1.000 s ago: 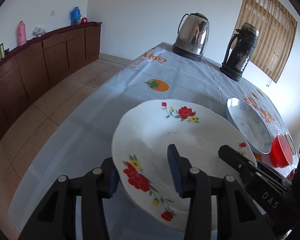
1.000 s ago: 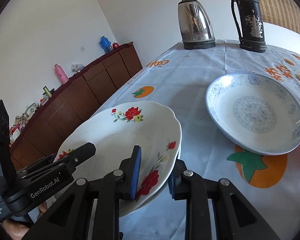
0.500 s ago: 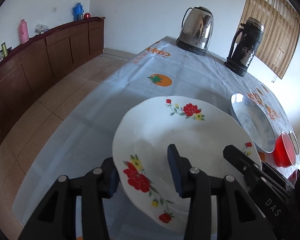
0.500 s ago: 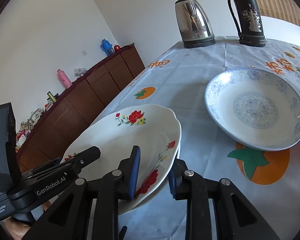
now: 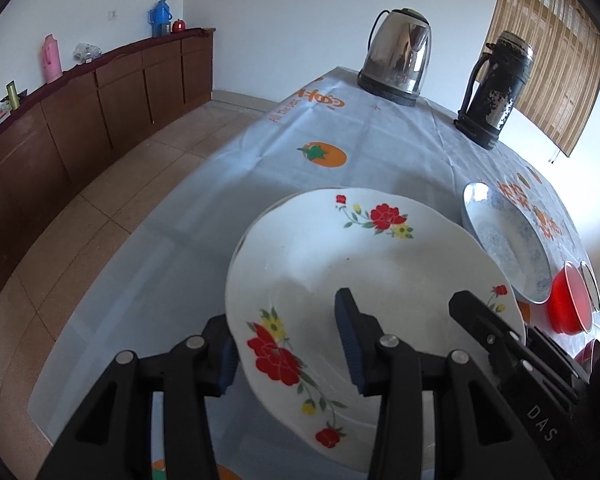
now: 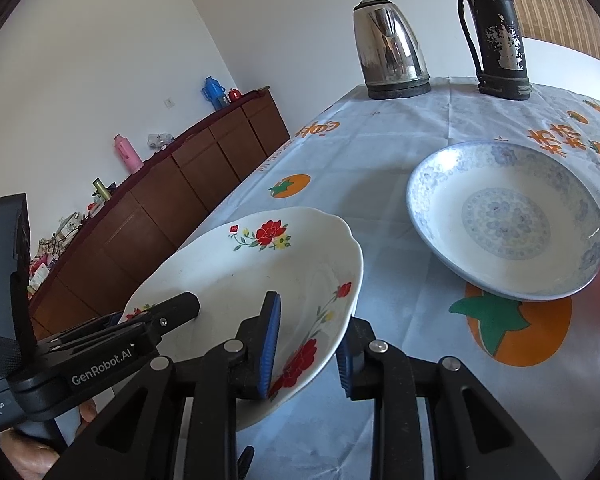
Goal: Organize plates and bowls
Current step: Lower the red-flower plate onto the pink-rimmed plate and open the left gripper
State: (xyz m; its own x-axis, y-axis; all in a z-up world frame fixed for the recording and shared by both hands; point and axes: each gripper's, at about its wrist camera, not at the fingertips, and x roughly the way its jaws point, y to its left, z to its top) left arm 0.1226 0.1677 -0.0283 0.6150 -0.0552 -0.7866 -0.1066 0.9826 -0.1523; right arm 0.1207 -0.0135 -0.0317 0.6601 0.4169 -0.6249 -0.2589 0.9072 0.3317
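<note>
Left wrist view puts your left tool point(image 5: 290, 354) on the near left rim of the flowered plate point(image 5: 364, 280): one blue pad sits under the rim, the other lies on the plate's inner face, so this tool is clamped on the plate. It points steeply down toward the table point(image 5: 260, 184). The plate is tilted, its near edge raised off the pale blue cloth. A second white rim peeks out at its far left edge; whether that is another plate beneath, you cannot tell from here.

Further right in this view, your right tool point(image 5: 496, 332) comes in over the plate's right edge. Beyond it a blue-patterned plate point(image 5: 508, 244) rests on the table, and a red bowl point(image 5: 568, 306) stands just past that, near the table's right edge. At the far end stand a steel kettle point(image 5: 398, 62) and a dark flask point(image 5: 496, 90).

Right wrist view shows your left tool point(image 6: 172, 312) entering from the left, a bit of your hand point(image 6: 28, 456) showing below it. Your right tool point(image 6: 306, 346) is closed on the flowered plate's point(image 6: 260, 264) right rim, one pad inside and one beneath, aimed down less steeply. To its right the blue-patterned plate point(image 6: 508, 220) sits apart on the cloth.
</note>
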